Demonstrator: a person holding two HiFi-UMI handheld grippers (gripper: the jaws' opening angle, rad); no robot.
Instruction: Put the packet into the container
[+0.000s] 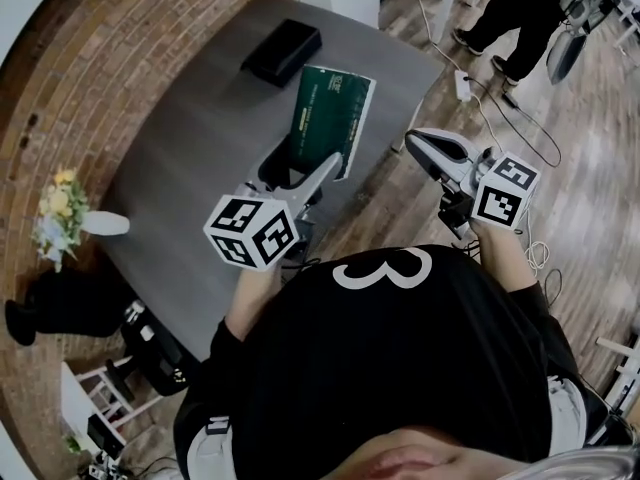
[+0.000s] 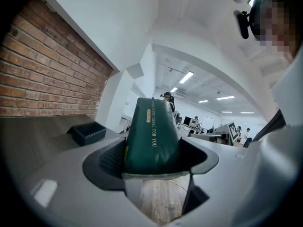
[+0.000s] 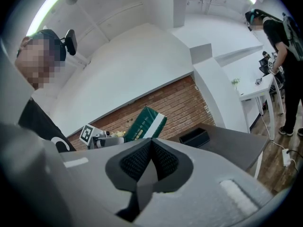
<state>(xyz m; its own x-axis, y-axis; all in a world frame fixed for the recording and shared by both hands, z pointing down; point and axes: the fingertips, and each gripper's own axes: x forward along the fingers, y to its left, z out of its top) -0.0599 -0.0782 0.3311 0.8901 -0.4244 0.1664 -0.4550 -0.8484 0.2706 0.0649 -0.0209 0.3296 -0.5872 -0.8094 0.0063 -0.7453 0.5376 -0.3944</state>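
1. The dark grey rectangular table [image 1: 190, 138] stands along a red brick wall [image 1: 110, 38].
2. The dark green flat foil packet [image 1: 335, 108] is held up in the air over the near half of the table, tilted, with its far end leaning toward the container. It is a long rectangular pouch with gold lettering running lengthwise (the end reads "FOR YOU"). One end has a white band, and the end in the jaws has a pale sealed edge.
3. The left gripper [image 1: 305, 168] has its jaws spread wide and clamped on the packet's [image 2: 151, 131] lower end. Its ribbed black pads press on both sides in the left gripper view.
4. The right gripper [image 1: 430, 146] is off the table's right edge, over the wood floor. Its jaws are pressed together with nothing between them in the right gripper view [image 3: 150, 150], and the packet [image 3: 146, 124] shows beyond them.
5. The black open rectangular container [image 1: 282, 51] sits at the table's far end, well apart from the packet.
6. A small white vase of yellow flowers [image 1: 60, 218] sits at the table's left edge.
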